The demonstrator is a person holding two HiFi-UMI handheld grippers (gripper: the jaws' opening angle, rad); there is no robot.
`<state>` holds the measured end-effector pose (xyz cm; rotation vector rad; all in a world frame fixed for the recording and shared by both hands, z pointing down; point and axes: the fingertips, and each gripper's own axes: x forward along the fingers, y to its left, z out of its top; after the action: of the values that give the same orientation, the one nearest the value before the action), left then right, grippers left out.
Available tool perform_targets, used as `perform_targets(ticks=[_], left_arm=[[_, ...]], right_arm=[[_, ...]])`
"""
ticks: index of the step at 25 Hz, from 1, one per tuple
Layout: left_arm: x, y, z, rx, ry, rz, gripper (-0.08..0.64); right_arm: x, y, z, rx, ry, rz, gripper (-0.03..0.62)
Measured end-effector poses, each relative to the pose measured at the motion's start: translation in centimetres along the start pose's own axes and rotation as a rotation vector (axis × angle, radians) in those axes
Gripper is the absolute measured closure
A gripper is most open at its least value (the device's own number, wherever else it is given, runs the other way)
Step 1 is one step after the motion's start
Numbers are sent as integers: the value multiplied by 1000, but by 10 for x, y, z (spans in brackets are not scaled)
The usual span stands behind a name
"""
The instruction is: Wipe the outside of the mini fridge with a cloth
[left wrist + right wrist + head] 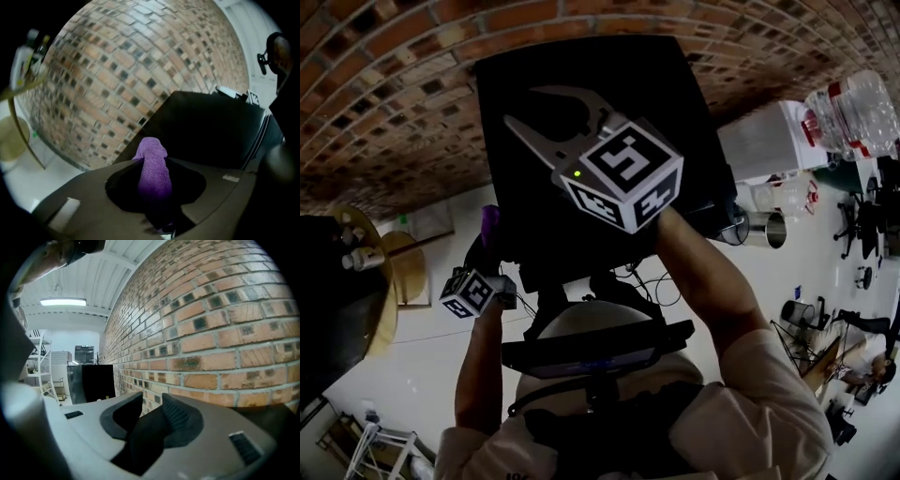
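Note:
The black mini fridge (666, 103) stands against the brick wall, seen from above in the head view. My left gripper (490, 236) is at the fridge's lower left corner, shut on a purple cloth (490, 223). In the left gripper view the purple cloth (153, 168) sticks out between the jaws of the left gripper (153, 180), with the fridge (206, 136) just ahead to the right. My right gripper (530, 105) hovers over the fridge top, pointing toward the wall. The right gripper (149, 401) is open, with nothing between its jaws.
A brick wall (394, 103) runs behind the fridge. A round wooden stand (389, 267) with bottles is at the left. A white box (769, 141), water bottles (853, 112) and a metal cup (766, 230) sit at the right. A black cabinet (93, 380) stands far along the wall.

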<state>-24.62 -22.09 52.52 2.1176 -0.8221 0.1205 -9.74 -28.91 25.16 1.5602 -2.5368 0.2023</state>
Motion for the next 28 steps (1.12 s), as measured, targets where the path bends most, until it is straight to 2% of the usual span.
perform_targets(ticks=[4,6,10,13,16,21,24,28], left_arm=[[-38,-40,77,169,-65,40,445],[-50,-69,108,225,-90,35,445],[-66,-142,150,251,-167,-55,445],[-69,-205,164,317,-194,-123,445],[-54,-264,159,391,-168,-182,445],[6,-341,119,500,-51,-263,445],[44,-365,96,528,2,-247,443],[90,-367,69,500,68,-171,442]], right_arm=[[-34,-11,17,-11,-31,-31,472],[-52,-18,23,-16,-35,-56,472],[-90,-28,33,-21,-46,-116,471],[-118,-33,42,-16,-69,-157,465],[-147,-41,45,-9,-80,-193,426],[-189,-56,34,-24,-66,-228,425],[-213,-71,27,-12,-61,-254,425],[-235,-92,13,0,-50,-288,425]])
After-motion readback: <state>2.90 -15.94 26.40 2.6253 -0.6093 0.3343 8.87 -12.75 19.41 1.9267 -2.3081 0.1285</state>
